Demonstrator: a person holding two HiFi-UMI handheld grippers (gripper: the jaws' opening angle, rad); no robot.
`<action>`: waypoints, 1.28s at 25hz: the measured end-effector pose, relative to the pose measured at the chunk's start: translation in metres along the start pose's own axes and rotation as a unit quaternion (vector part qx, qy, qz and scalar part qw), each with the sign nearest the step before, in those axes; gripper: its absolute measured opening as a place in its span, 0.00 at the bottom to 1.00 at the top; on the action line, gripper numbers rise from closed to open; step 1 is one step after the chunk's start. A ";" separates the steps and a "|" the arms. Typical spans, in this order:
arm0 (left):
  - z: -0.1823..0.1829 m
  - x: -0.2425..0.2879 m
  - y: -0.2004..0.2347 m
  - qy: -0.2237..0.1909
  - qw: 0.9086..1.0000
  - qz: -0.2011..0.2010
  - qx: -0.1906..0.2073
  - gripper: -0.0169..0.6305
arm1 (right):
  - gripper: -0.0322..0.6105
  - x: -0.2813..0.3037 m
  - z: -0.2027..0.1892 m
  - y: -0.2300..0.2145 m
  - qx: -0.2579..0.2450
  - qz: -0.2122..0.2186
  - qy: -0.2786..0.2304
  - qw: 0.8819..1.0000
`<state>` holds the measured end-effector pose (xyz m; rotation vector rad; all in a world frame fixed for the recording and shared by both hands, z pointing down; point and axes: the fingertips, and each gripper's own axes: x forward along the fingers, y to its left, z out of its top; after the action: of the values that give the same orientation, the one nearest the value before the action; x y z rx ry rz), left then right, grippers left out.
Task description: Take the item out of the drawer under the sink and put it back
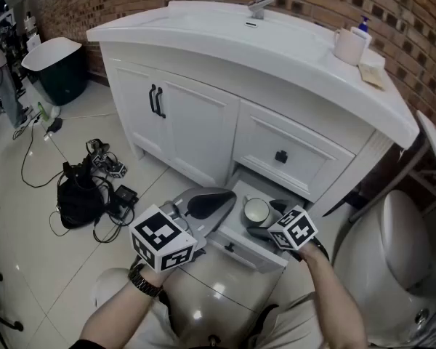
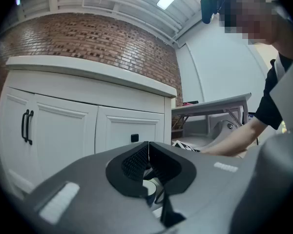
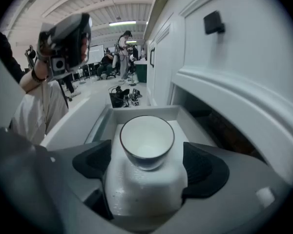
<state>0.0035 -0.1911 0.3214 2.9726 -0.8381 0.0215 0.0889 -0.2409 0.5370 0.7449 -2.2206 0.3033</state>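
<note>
The lower drawer (image 1: 236,249) under the sink stands pulled out. Inside it is a white cup (image 1: 256,211) with a dark rim. In the right gripper view the cup (image 3: 146,140) rests on a white lumpy block (image 3: 144,186) that fills the gap between the jaws. My right gripper (image 1: 269,220) (image 3: 146,167) is open at its widest, one pad on each side of the block. My left gripper (image 1: 216,198) (image 2: 148,155) is shut with nothing in it. It hovers over the drawer's left front corner.
The white vanity has an upper drawer with a black knob (image 1: 281,156) and double doors with black handles (image 1: 157,100). A toilet (image 1: 392,253) stands close on the right. A black bag with cables (image 1: 80,195) lies on the floor at left, and a bin (image 1: 58,67) stands beyond it.
</note>
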 end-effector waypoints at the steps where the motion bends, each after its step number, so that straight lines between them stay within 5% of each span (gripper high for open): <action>1: 0.002 -0.002 0.002 -0.003 1.000 0.001 -0.002 0.06 | 0.77 0.011 0.001 0.000 -0.009 -0.009 0.014 1.000; 7: 0.013 -0.009 0.012 -0.023 1.000 0.010 -0.007 0.06 | 0.69 0.036 0.019 -0.007 -0.025 -0.040 0.033 0.998; 11: 0.012 -0.013 0.016 -0.022 1.000 0.014 -0.012 0.06 | 0.69 -0.012 0.061 -0.008 -0.013 -0.048 -0.075 0.996; 18: 0.009 -0.018 0.017 -0.017 1.000 0.011 0.000 0.06 | 0.69 -0.140 0.109 0.009 -0.017 -0.107 -0.249 0.962; 25: 0.022 -0.007 -0.007 -0.037 0.999 -0.022 0.009 0.06 | 0.68 -0.183 0.110 0.026 -0.029 -0.103 -0.296 0.949; 32: 0.007 0.002 -0.010 -0.022 0.999 -0.018 0.028 0.06 | 0.68 -0.180 0.109 0.030 -0.029 -0.094 -0.298 0.950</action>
<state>0.0105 -0.1842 0.3136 3.0508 -0.8016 -0.0236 0.1040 -0.1884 0.3313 1.1172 -2.6714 -0.1016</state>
